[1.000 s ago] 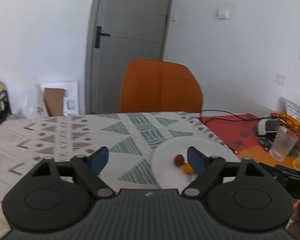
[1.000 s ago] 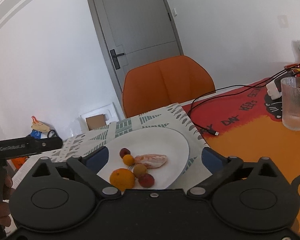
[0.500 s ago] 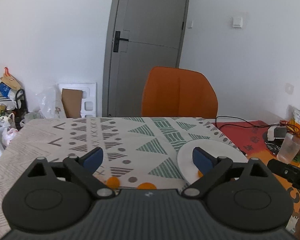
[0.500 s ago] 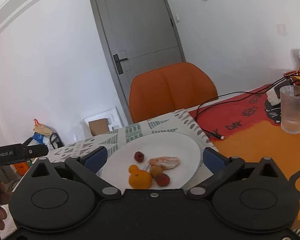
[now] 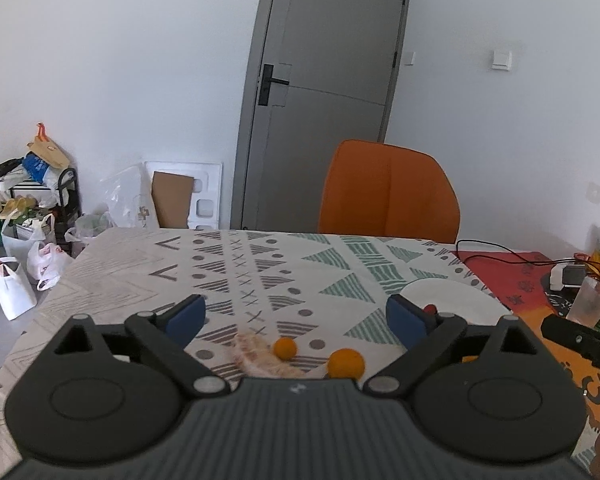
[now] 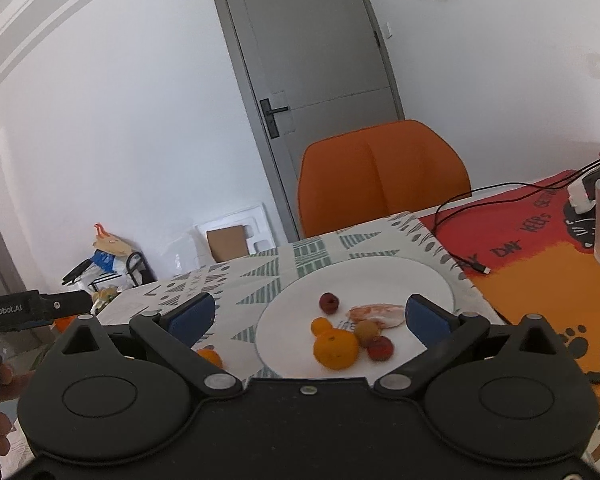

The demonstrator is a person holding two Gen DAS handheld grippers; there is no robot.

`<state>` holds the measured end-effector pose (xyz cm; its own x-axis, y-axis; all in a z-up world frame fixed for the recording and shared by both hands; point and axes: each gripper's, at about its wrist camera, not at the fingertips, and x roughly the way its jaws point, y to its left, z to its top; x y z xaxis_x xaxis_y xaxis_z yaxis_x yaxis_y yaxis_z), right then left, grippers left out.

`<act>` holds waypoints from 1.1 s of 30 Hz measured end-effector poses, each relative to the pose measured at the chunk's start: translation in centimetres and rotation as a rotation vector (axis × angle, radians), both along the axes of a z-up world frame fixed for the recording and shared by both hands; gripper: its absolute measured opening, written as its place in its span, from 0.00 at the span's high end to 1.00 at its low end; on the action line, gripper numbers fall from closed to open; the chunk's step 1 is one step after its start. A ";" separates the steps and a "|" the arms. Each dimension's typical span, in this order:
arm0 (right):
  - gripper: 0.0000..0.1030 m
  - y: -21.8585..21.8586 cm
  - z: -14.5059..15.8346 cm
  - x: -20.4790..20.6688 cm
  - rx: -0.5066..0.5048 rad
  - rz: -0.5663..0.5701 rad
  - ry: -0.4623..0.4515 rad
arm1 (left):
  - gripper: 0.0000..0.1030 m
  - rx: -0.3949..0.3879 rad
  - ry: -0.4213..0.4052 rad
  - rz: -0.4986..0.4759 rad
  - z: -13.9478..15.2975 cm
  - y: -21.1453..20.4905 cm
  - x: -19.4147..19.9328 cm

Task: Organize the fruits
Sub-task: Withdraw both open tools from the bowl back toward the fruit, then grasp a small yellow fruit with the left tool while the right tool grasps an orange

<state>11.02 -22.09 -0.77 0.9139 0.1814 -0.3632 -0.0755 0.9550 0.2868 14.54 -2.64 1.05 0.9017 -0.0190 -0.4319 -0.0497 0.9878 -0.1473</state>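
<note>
White walls, a grey door [image 5: 324, 112] and an orange chair [image 5: 388, 196] stand behind the table [image 5: 180, 268], which is covered with a patterned cloth.

Near the table's front edge, in the left wrist view, two small orange fruits [image 5: 285, 348] and [image 5: 345, 363] lie loose on the cloth beside a pale peeled segment [image 5: 256, 356]. They sit between the blue pads of the left gripper [image 5: 296, 320], whose fingers are spread wide apart and hold nothing.

Toward the table's right side sits a white plate [image 6: 420, 280]. It holds a large orange [image 6: 336, 349], a smaller orange fruit [image 6: 321, 325], a dark red fruit [image 6: 329, 303], a tan fruit [image 6: 367, 330], a red fruit [image 6: 380, 348] and another peeled segment [image 6: 376, 314]. The right gripper [image 6: 308, 316] hangs over the plate's near rim with its fingers wide apart and empty too. One more orange fruit [image 6: 210, 357] lies just off the plate's left rim.

The loose round fruits look light, smooth and ready to roll, so I would close the pads across the widest part, level with the cloth, and gently. The peeled segment looks soft and wet. It likely tears or squashes under pressure — take it across the thick middle, barely squeezing.
</note>
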 end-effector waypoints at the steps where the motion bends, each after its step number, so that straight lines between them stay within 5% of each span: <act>1: 0.00 0.2 0.0 0.1 -0.001 0.004 0.003 | 0.07 0.003 0.002 0.005 0.0 0.2 -0.1; 33: 0.00 6.6 -1.9 3.0 -0.081 0.133 0.076 | 0.07 -0.060 0.072 0.129 -4.7 7.9 0.1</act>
